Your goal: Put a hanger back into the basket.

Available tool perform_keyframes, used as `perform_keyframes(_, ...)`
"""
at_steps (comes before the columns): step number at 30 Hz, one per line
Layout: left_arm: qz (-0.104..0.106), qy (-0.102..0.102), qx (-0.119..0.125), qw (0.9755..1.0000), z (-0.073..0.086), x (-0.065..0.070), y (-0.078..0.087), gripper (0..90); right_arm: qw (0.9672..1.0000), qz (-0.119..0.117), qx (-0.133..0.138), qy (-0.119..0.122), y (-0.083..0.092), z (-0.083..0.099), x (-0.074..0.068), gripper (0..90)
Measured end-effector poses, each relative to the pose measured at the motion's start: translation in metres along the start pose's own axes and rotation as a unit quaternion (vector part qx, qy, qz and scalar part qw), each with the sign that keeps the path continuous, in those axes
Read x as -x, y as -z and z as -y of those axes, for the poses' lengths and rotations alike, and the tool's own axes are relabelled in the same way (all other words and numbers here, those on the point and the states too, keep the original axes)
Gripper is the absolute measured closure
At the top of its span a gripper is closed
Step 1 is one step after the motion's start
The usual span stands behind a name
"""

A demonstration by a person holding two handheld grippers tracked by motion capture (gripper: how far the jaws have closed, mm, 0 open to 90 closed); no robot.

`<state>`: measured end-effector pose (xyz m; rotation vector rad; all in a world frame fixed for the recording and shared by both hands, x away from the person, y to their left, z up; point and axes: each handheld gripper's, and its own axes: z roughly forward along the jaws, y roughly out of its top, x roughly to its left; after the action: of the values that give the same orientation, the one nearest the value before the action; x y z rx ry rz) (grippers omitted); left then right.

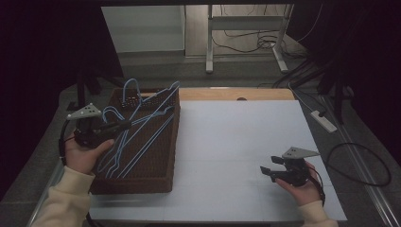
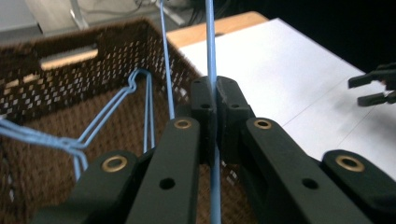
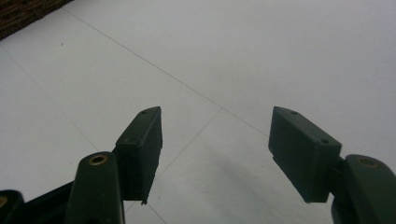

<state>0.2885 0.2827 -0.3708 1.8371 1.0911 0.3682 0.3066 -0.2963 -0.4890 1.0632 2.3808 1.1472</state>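
Blue wire hanger (image 2: 211, 56) pinched tight in the left claw (image 2: 215, 100), lifted over the brown wicker basket (image 1: 174, 142), hooks of the other blue hangers (image 1: 142, 130) tangled alongside. Big risk: neighbours snagging, dragged out together. Thin wire, narrow grip, so possible slipping or swinging. Right claw (image 1: 265, 170) wide open, empty, low over the white worktop (image 1: 236, 142), well apart, no help yet.

One camera looks down from above; two ride close behind the jaws, sharing the white tabletop (image 1: 236, 142) (basket (image 2: 70, 70) too).
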Motion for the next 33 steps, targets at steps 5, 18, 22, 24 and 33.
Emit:
perform_keyframes(5, -0.008, 0.011, -0.018, 0.9998, 0.007, -0.011, -0.003, 86.9, 1.0000, 0.002, 0.000, 0.002, 0.000, 0.000, 0.000, 35.7)
perform_keyframes(18, 0.030, 0.044, -0.067, 0.9963, 0.020, -0.035, -0.028, 86.8, 0.9999, 0.005, -0.009, 0.002, -0.002, 0.000, 0.000, 35.3)
perform_keyframes(22, 0.030, 0.056, -0.078, 0.9950, 0.025, -0.041, -0.037, 86.8, 0.9999, 0.006, -0.011, 0.002, -0.003, 0.000, 0.000, 35.3)
perform_keyframes(24, 0.030, 0.063, -0.085, 0.9939, 0.027, -0.044, -0.042, 86.8, 0.9999, 0.006, -0.011, 0.005, -0.002, -0.001, -0.002, 35.3)
perform_keyframes(33, -0.027, 0.079, -0.132, 0.9877, 0.038, -0.053, -0.055, 86.6, 0.9999, 0.005, -0.014, 0.007, -0.003, -0.002, -0.003, 35.1)
